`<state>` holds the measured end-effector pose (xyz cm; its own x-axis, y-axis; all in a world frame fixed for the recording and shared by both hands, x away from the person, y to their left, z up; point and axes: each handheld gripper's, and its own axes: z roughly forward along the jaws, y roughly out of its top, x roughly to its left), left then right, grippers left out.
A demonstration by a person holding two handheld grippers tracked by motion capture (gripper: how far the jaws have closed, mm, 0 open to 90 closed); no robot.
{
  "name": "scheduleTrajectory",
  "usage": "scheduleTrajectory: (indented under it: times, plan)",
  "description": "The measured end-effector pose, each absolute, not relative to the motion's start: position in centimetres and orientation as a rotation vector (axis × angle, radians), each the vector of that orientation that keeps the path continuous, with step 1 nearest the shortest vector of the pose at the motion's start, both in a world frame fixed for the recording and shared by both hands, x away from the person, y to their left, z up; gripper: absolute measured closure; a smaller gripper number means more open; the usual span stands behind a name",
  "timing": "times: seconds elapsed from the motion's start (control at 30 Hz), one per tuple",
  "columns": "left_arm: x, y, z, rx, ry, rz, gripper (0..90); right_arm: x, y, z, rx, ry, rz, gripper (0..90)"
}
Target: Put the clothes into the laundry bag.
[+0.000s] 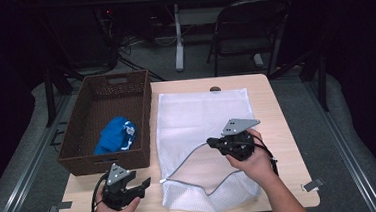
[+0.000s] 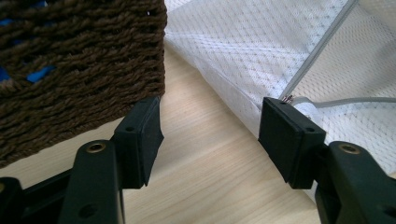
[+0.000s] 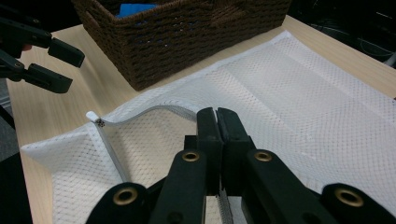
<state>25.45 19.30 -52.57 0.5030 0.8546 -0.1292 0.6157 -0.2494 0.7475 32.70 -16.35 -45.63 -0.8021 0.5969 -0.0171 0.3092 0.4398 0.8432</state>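
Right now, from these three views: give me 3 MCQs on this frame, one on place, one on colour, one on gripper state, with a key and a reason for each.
1. Where does the blue cloth lie?
A. in the brown wicker basket
B. on the white mesh laundry bag
C. on the floor

2. What colour is the bag's zipper band?
A. red
B. grey
C. black

3. How does the right gripper stand?
A. wide open above the bag
B. shut on the basket rim
C. shut on the bag's zipper edge

Key: 1 A, the high view shows the cloth inside the basket walls. 2 B, a grey strip runs along the opening. 3 C, its jaws meet with the zipper edge pinched between them; the left gripper is the open one.
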Motion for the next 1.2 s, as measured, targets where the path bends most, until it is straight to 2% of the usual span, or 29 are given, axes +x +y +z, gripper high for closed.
scheduleTrajectory:
  times: [0.6, 1.2]
  plan:
    - [26.6, 19.8, -47.6, 2.046, 1.266, 0.393, 36.7, 32.6, -16.5, -45.6, 0.775, 2.383, 1.305, 88.9]
    - [29.1, 21.4, -46.0, 2.066, 1.338, 0.381, 36.9, 32.6, -16.7, -45.6, 0.773, 2.392, 1.300, 88.8]
